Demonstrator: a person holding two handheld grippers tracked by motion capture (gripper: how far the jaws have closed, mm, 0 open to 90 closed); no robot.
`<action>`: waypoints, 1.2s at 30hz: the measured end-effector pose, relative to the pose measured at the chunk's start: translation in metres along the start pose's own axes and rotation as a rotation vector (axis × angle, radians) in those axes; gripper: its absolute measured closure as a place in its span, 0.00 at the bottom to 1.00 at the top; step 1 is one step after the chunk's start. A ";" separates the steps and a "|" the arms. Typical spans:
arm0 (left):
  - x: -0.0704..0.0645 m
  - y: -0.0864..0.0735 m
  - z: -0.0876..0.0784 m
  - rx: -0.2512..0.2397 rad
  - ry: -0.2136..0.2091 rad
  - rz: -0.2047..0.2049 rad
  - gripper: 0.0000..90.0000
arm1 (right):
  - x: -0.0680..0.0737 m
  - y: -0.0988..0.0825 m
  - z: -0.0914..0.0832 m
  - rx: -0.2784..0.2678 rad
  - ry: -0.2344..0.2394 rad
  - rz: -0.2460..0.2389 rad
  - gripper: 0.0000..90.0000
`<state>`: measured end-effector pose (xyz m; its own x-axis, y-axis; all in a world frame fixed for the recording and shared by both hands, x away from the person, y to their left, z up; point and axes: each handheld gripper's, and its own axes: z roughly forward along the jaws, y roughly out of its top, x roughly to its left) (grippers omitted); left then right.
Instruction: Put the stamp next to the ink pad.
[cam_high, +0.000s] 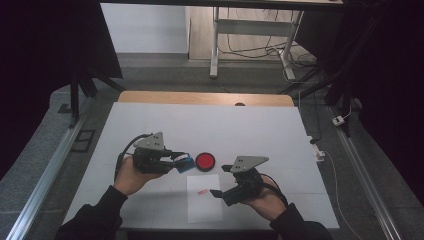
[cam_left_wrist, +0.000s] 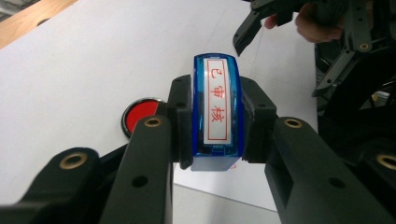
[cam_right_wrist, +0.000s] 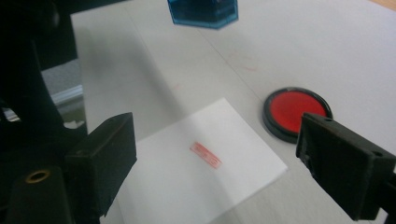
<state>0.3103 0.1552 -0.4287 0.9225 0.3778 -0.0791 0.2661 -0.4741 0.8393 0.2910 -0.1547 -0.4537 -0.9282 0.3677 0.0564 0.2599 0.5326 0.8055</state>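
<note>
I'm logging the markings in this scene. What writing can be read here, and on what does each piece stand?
"已审核", red characters in a red frame: on the white label of the blue stamp clamped in the left gripper.
Red stamped imprint on the white paper: too blurred to read.

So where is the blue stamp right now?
The blue stamp is clamped in the left gripper, left of the red ink pad in the high view.

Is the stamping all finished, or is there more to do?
The stamping looks done: the paper already carries a red mark. The left gripper is shut on the blue stamp, lifted off the table. The right gripper hangs open above the paper. Probably left: putting the stamp down near the red ink pad.
</note>
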 end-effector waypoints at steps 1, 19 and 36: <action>0.001 -0.001 0.000 0.005 0.004 -0.005 0.78 | 0.000 -0.001 0.000 0.003 -0.014 0.001 0.12; 0.019 -0.015 -0.004 0.086 0.125 -0.124 0.78 | 0.000 -0.019 -0.025 0.026 -0.148 0.028 0.02; 0.031 -0.040 -0.004 0.142 0.280 -0.186 0.78 | -0.003 -0.037 -0.050 0.018 -0.246 0.073 0.00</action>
<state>0.3271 0.1896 -0.4625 0.7480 0.6612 -0.0565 0.4760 -0.4753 0.7399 0.2708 -0.2134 -0.4544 -0.8149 0.5787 -0.0330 0.3306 0.5107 0.7937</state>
